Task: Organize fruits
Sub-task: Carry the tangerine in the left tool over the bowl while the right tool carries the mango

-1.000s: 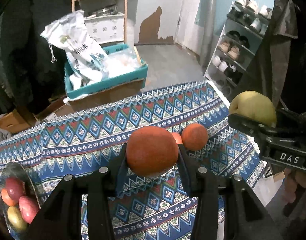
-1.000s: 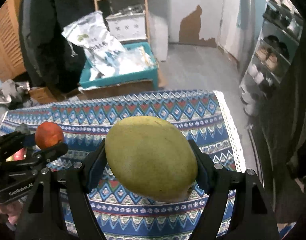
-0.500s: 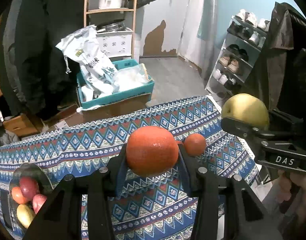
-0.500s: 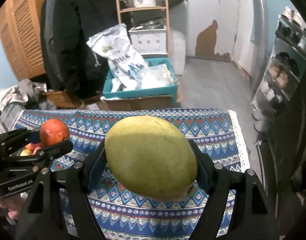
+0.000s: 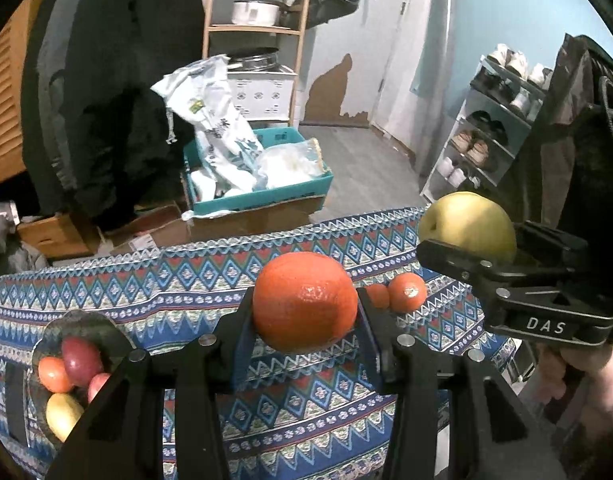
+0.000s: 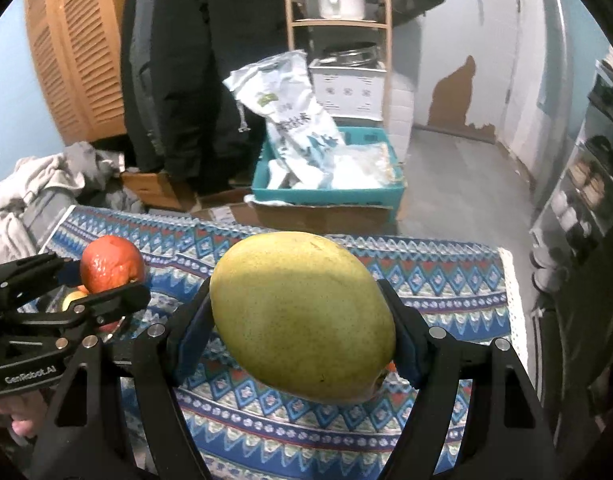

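Large orange point(image 5: 305, 301), round, pebbled and glossy with a small highlight, clamped between the two pads of the left gripper point(image 5: 305, 312) and held in the air above the patterned tablecloth point(image 5: 186, 292). Yellow-green mango point(image 6: 302, 316), oval and faintly speckled, with a small dark mark near its lower right end, pinched the same way in the right gripper point(image 6: 302, 332), also above the tablecloth, nearer its right end. Resting on the tablecloth past the orange, toward that right end: two small oranges point(image 5: 407, 292), touching or nearly so. At the tablecloth's left end, a dark plate point(image 5: 106, 330) holding a dark red fruit, an orange one, a pink one and a yellow one, crowded together. Beyond the tablecloth's far edge, a teal crate point(image 5: 266, 196) stuffed with white bags, on the floor. Compared with a second ago: both grippers raised and tilted up, with more of the room, the shelf and the coat now in view; the plate showing further in from the frame edge; grip on both fruits unchanged; small oranges unmoved on the cloth.
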The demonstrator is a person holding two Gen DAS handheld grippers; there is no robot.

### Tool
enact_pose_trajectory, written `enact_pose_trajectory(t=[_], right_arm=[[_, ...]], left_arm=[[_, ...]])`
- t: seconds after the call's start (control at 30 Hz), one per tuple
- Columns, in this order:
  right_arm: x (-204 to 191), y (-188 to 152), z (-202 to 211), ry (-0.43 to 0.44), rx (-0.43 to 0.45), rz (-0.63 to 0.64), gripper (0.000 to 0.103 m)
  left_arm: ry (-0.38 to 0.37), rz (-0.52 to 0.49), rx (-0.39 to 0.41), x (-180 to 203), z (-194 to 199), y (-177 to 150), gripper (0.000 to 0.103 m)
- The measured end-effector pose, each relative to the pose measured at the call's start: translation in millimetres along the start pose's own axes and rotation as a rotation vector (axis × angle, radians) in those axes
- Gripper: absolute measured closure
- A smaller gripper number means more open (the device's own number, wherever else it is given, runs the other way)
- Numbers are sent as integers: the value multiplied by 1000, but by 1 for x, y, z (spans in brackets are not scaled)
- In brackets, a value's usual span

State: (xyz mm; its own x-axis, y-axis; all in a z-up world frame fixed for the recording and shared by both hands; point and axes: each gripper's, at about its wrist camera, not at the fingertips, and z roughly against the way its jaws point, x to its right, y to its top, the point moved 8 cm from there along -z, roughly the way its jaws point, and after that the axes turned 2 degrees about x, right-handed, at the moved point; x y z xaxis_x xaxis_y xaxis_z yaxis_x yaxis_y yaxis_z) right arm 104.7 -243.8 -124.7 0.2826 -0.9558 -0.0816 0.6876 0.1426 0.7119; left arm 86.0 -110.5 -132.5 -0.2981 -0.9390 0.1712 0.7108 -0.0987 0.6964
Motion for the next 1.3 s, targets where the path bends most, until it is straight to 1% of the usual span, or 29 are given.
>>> enact_pose_trajectory(t=[0.3, 0.57, 0.83, 1.17, 1.3], right_arm=[[-48, 16, -14, 58, 0, 70, 26], [-95, 25, -35, 120, -31, 119, 26], [-137, 24, -57, 168, -68, 169, 26], [-192, 27, -80, 239, -108, 220, 26], [-216, 25, -90, 269, -133, 237, 26]], left_arm=[[45, 71, 22, -46, 19, -4, 57], [81, 132, 25, -85, 30, -11, 57], [134, 197, 1, -132, 39, -30, 57], [216, 272, -2, -187, 59, -53, 57], [242, 306, -16, -208, 65, -68, 57]])
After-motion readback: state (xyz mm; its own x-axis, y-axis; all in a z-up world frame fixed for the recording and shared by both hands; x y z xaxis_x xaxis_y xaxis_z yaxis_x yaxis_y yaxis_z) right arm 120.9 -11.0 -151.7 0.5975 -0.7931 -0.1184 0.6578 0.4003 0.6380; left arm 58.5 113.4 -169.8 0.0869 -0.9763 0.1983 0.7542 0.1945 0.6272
